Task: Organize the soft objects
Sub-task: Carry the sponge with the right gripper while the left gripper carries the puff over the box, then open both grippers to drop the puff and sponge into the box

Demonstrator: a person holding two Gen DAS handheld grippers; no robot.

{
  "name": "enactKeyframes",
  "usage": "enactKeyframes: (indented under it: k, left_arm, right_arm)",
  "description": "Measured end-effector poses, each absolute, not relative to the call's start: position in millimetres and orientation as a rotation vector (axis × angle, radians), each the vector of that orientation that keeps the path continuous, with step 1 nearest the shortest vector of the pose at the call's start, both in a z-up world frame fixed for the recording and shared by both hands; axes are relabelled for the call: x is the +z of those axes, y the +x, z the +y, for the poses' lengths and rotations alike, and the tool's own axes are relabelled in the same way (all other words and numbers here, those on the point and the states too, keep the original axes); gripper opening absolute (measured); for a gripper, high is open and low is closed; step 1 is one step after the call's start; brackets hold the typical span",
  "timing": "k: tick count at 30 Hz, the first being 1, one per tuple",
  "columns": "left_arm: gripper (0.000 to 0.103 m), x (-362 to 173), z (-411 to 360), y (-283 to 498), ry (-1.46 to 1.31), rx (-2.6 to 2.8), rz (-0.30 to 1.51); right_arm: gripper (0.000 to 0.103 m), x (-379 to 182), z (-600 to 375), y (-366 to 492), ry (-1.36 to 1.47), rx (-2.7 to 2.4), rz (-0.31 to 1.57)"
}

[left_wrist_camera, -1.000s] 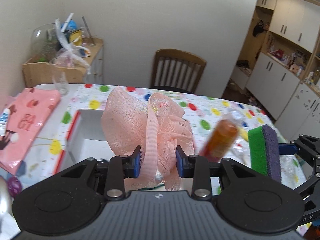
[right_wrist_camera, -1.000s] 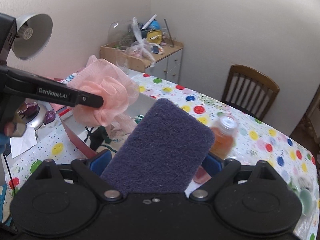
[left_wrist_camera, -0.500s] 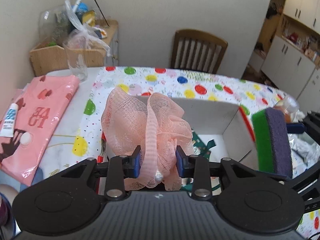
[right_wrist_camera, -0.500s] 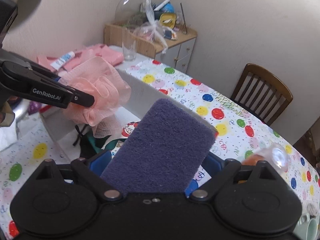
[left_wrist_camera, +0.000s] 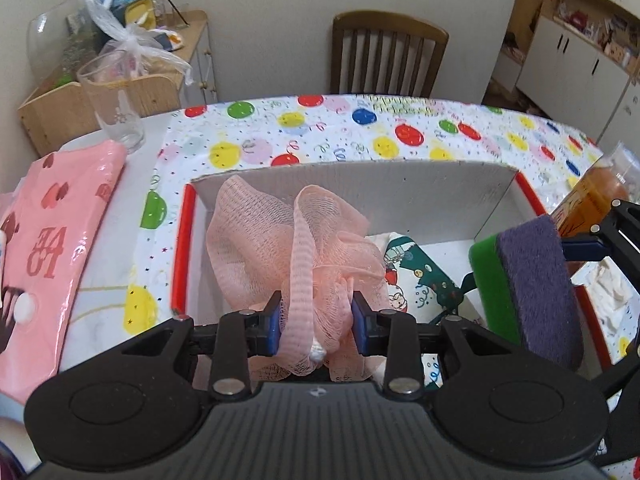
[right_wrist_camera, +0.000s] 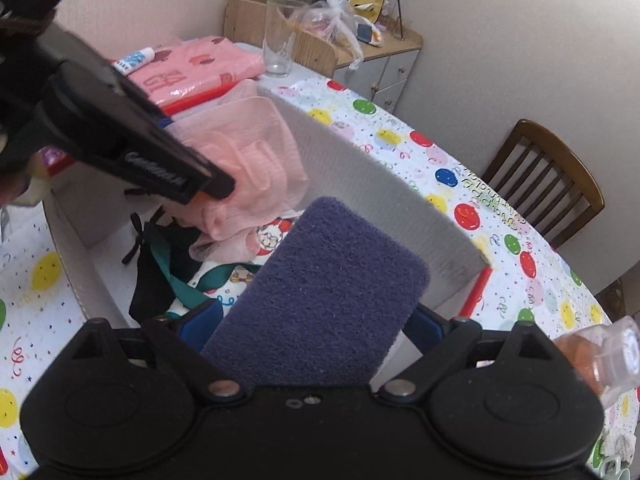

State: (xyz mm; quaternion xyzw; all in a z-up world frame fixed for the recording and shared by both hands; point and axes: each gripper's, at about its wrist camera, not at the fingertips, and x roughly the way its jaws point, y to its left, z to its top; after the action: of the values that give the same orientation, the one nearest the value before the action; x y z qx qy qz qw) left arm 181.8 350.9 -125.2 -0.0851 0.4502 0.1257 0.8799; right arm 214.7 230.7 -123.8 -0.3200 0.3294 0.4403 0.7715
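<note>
Loofah (left_wrist_camera: 296, 248), sponge (left_wrist_camera: 532, 288) lowered, apparently over box (left_wrist_camera: 360, 184)

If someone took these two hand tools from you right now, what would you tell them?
Left gripper: shut on the pink mesh bath pouf, held over the open white box.
Right gripper: shut on the green and purple sponge, also over the box.
Done: printed fabric already lies in the box.
Left: release both into the box. The orange bottle stands outside.

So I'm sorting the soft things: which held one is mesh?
The pink bath pouf in the left gripper; the right gripper holds a solid purple-and-green sponge.
</note>
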Motion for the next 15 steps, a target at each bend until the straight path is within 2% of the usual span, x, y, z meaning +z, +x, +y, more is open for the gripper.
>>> enactKeyframes:
  k: [12, 15]
  left_arm:
    - [0.035, -147, 350, 201, -0.139, 0.252, 1.026]
    - [0.039, -148, 351, 201, -0.150, 0.256, 1.026]
  right_arm:
    - [0.096, -131, 236, 213, -0.711, 0.967, 0.735]
    - [0.099, -131, 236, 212, -0.718, 0.952, 0.729]
